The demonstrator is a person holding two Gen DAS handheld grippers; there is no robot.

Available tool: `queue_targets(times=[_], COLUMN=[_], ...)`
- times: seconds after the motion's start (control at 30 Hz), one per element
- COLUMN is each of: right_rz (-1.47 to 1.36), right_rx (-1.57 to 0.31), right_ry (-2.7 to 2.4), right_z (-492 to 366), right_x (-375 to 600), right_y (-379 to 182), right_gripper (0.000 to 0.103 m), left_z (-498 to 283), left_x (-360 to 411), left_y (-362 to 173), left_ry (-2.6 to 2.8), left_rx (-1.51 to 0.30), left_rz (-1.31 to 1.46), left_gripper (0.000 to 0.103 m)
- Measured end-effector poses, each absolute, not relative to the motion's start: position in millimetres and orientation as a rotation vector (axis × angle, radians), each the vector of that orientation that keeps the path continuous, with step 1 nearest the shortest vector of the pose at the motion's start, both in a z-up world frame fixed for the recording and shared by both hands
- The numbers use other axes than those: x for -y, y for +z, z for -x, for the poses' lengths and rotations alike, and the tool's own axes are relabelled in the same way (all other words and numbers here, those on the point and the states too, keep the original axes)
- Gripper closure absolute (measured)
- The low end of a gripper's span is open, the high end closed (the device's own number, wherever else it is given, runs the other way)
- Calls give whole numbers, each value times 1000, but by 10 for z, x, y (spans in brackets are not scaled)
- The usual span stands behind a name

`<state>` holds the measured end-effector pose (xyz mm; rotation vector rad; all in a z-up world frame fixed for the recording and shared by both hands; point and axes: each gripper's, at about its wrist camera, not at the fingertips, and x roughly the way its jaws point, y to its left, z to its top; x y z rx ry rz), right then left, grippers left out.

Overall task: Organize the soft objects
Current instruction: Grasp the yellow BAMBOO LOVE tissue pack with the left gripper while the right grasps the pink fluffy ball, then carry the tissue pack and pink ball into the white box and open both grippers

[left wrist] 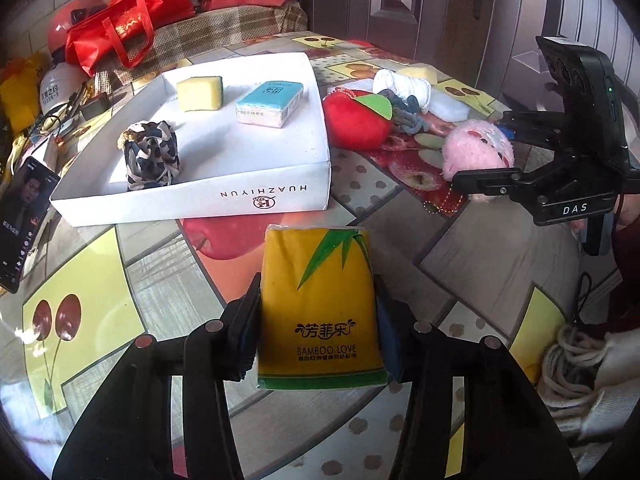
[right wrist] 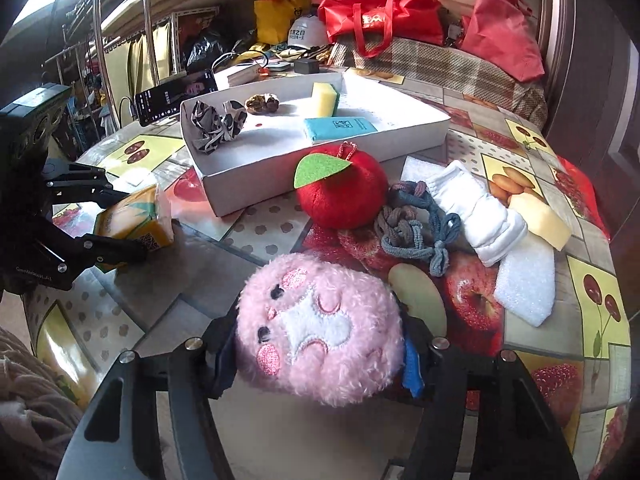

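- Left wrist view: the left hand-held gripper (left wrist: 320,332) sits at lower centre of the frame with both pads pressed against the sides of a yellow tissue pack (left wrist: 320,312), jaws narrowed to the pack's width; the pack rests on the bench (left wrist: 140,280).
- Right wrist view: the right hand-held gripper (right wrist: 320,344) at lower centre has closed on a pink plush toy (right wrist: 320,328), whose fur bulges out between the fingers, so the grip looks settled.
- Upper centre of the right wrist frame holds the white box tray (right wrist: 400,140), already carrying a yellow sponge (right wrist: 325,98), a blue tissue packet (right wrist: 340,128) and a patterned scrunchie (right wrist: 216,122).
- Outside the tray, right of centre, lie a red plush apple (right wrist: 344,192), a braided cord (right wrist: 416,220), a white rolled cloth (right wrist: 480,216), a white foam pad (right wrist: 528,284) and a pale sponge piece (right wrist: 540,220).
- Judgement: the step in hand is the double pick, both items gripped but seemingly not yet lifted.
- Next move calls for raising each item clear of the tray wall, carrying it towards the upper part of the frame, and releasing over bare tray floor rather than on the pieces already inside.
- Soft plush may sag or slip, so the grip must stay firm through the carry.
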<state>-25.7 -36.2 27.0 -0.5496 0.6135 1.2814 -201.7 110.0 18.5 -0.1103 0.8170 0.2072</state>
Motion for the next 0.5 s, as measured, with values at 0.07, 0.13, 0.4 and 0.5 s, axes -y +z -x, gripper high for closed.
queue_targets(times=[0.07, 0.13, 0.4, 0.5], right_rz=[424, 276, 22, -11], right_rx=[-535, -451, -284, -307], right_ry=[1260, 1206, 938, 933], right_z=[155, 17, -312, -358], right_x=[548, 751, 1067, 1080], right_y=[473, 660, 752, 734], right_gripper=[39, 39, 37, 37], left_z=[2206, 2443, 2606, 2677], left_x=[-1077, -1096, -1390, -1441], left_y=[385, 622, 776, 768], left_ry=[212, 251, 579, 600], left_rx=[-655, -433, -208, -185], left_rz=[109, 108, 73, 88], left_gripper=[54, 54, 53, 53])
